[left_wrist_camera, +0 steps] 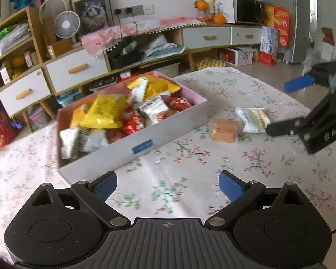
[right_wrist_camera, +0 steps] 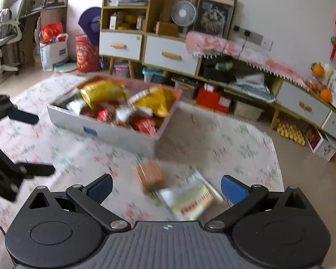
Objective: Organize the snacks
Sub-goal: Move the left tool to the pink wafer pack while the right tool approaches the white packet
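A white box with a pink inside (left_wrist_camera: pixel 163 134) (right_wrist_camera: pixel 114 132) sits on the flowered tablecloth, filled with several snack packets, yellow, red and white. Two packets lie on the cloth to its right: an orange one (left_wrist_camera: pixel 224 130) (right_wrist_camera: pixel 149 174) and a white and yellow one (left_wrist_camera: pixel 254 120) (right_wrist_camera: pixel 190 199). My left gripper (left_wrist_camera: pixel 168 187) is open and empty, in front of the box. My right gripper (right_wrist_camera: pixel 166 189) is open, low over the two loose packets; the white and yellow one lies between its fingers. It shows in the left wrist view (left_wrist_camera: pixel 286 107) beside that packet.
The table (left_wrist_camera: pixel 190 168) is covered by a flowered cloth, its far edge just behind the box. Beyond stand a low sideboard with drawers (left_wrist_camera: pixel 78 69) (right_wrist_camera: pixel 171 55), fans, a framed picture, a microwave (left_wrist_camera: pixel 248 9) and bags on the floor (right_wrist_camera: pixel 87 53).
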The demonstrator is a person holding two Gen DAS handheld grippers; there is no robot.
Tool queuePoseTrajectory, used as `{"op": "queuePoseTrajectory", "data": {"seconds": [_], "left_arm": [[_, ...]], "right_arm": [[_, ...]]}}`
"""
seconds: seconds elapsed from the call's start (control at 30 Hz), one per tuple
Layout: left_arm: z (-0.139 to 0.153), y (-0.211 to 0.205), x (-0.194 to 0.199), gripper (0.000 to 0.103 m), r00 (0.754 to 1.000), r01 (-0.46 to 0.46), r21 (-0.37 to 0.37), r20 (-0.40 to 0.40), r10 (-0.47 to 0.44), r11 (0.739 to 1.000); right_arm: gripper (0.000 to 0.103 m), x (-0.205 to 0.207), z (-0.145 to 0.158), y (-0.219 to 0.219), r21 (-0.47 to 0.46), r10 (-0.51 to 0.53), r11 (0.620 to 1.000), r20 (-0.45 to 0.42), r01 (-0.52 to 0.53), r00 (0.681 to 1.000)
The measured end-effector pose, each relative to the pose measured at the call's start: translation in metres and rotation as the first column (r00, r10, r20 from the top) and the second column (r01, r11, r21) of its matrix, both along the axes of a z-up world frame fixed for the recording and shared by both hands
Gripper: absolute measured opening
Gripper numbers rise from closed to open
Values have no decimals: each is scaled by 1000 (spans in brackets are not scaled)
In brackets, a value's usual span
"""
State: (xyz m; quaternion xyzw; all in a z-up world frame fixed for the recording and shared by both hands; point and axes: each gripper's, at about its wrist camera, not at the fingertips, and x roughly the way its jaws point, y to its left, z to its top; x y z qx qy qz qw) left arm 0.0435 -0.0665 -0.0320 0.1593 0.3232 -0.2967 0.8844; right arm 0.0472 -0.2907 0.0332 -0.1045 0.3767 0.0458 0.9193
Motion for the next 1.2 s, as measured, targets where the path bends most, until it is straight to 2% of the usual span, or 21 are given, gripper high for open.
{"op": "queuePoseTrajectory", "data": {"seconds": [0.13, 0.37, 0.47, 0.7, 0.87, 1.03, 1.2], "left_arm": [[-8, -10, -1, 99, 1000, 12, -13, -1, -12, 1000], [-18, -35, 1, 99, 999, 34, -39, 0, -34, 999], [-21, -47, 3, 98, 999, 38, -43, 30, -37, 998], [-25, -75, 15, 96, 993, 114, -86, 21, -113, 990], [-33, -92, 22, 87, 989, 148, -105, 13, -148, 983], [-37, -96, 28, 75, 985, 172, -124, 3, -173, 977], [-42, -95, 35, 69, 983, 174, -138, -27, -180, 975]], "right_arm": [[86, -2, -14, -16, -11, -13, 1000, -26, 13, 1000], [86, 8, -23, -46, 71, -97, 992, -40, 100, 994], [86, 18, -26, -60, 144, -170, 974, -64, 177, 983], [86, 41, -33, -80, 261, -306, 908, -125, 329, 944], [86, 56, -42, -79, 281, -316, 894, -158, 349, 936], [84, 67, -50, -75, 265, -306, 901, -177, 344, 936], [75, 68, -53, -78, 237, -270, 920, -187, 311, 944]]}}
